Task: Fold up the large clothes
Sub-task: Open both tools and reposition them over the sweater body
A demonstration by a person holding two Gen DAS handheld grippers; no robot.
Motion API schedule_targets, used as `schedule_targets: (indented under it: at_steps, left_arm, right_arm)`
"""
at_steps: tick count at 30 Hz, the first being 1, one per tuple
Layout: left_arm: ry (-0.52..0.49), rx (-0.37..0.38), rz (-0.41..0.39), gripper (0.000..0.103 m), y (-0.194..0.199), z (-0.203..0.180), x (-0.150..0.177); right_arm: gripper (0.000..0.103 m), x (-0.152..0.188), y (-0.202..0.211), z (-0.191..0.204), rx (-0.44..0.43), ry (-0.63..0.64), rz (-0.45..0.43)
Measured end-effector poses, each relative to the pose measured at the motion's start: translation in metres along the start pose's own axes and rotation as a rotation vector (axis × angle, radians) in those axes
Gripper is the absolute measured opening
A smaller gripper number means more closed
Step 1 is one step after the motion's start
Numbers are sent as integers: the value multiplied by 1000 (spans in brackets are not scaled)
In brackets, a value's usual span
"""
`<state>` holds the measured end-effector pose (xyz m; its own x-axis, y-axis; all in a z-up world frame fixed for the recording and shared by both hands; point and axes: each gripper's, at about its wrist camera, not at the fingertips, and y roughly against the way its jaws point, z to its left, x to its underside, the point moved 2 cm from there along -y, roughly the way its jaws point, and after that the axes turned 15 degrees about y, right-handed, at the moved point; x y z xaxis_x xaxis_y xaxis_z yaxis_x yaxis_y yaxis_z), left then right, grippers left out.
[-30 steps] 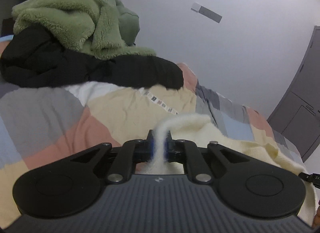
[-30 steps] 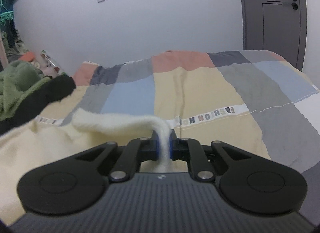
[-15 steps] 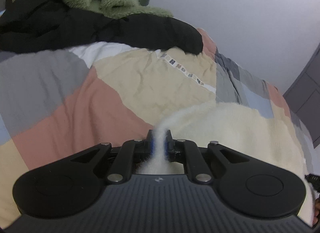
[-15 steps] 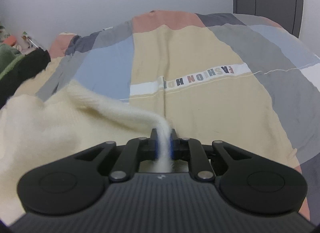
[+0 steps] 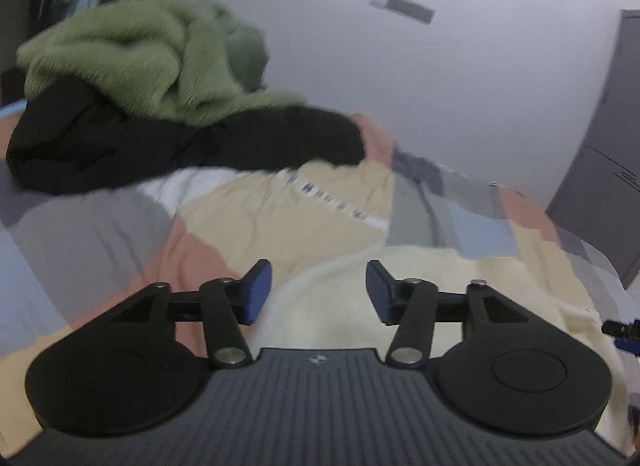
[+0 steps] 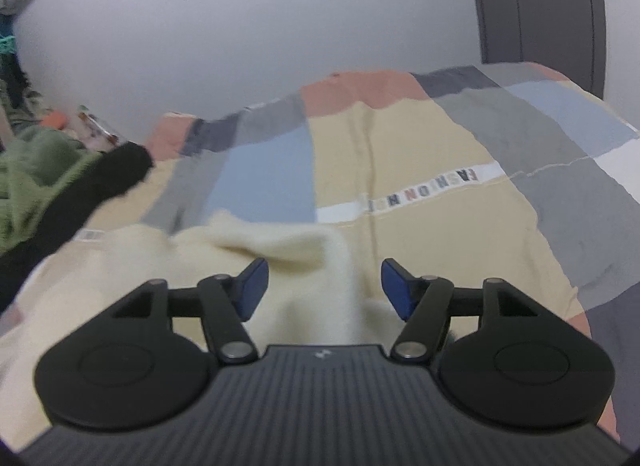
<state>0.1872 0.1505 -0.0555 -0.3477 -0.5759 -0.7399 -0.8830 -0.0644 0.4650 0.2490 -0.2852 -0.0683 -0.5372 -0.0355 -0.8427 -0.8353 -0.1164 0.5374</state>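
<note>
Both the left gripper (image 5: 319, 292) and right gripper (image 6: 324, 288) are opening, fingers released; the fluffy cream knit sweater (image 5: 420, 290) lies on the patchwork bed (image 6: 420, 137), six o'clock. Its raised fold could slump crooked.

Bed (image 6: 420, 153) has a patchwork cover: beige, grey, blue, salmon blocks, plus a white strip with lettering. Cream fuzzy garment (image 5: 420, 286) lies directly on it at the near edge, spread out. Black garment (image 5: 160, 145) lies at the far left of the bed; green fleece (image 5: 128, 53) is piled on top of that.
</note>
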Motion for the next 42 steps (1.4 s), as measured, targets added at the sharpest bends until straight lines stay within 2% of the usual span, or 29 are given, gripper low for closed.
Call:
schedule_targets:
  at_steps: [3,6,11,14,17,21,24,25,27,29,36,38,42]
  left_arm:
    - [-24,55,24,65,13,-15,9]
    - [-66,69,59,71,19,-27,25]
    - [-78,87,136,73,18,-36,45]
    - [-100,69,149,78,16,-38,51]
    - [-105,57,156,82,13,-36,52]
    - [-95,52,169,84,9,-33,51]
    - [-90,51,169,85,7,-32,51]
    - [-93,51,169,85,6,-32,51]
    - [-103,49,170,86,5,-33,51]
    - [-104,50,170,86,4,-33,52]
    - [-85,73,178,86,2,-31,52]
    - [-89,73,185,86,-1,-31,53]
    - [-106,67,204,86,-8,-31,58]
  right_arm:
    - [64,-3,21,15,-55,24,-38]
    - [64,-4,34,37,-125,81,-69]
    - [64,1,18,75,-258,167,-12]
    - [64,0,-7,94,-258,221,27]
    - [64,-4,-39,97,-253,185,81]
    - [66,4,-75,102,-246,184,176]
    - [66,7,-85,109,-246,222,216]
    - [62,6,-85,111,-244,231,217]
    - [44,5,-84,114,-248,256,208]
    - [12,4,-80,118,-245,279,190]
    - [9,-28,-67,117,-202,259,40]
    - [9,-29,-77,115,-187,247,41]
    - [10,-7,-107,117,-177,266,107]
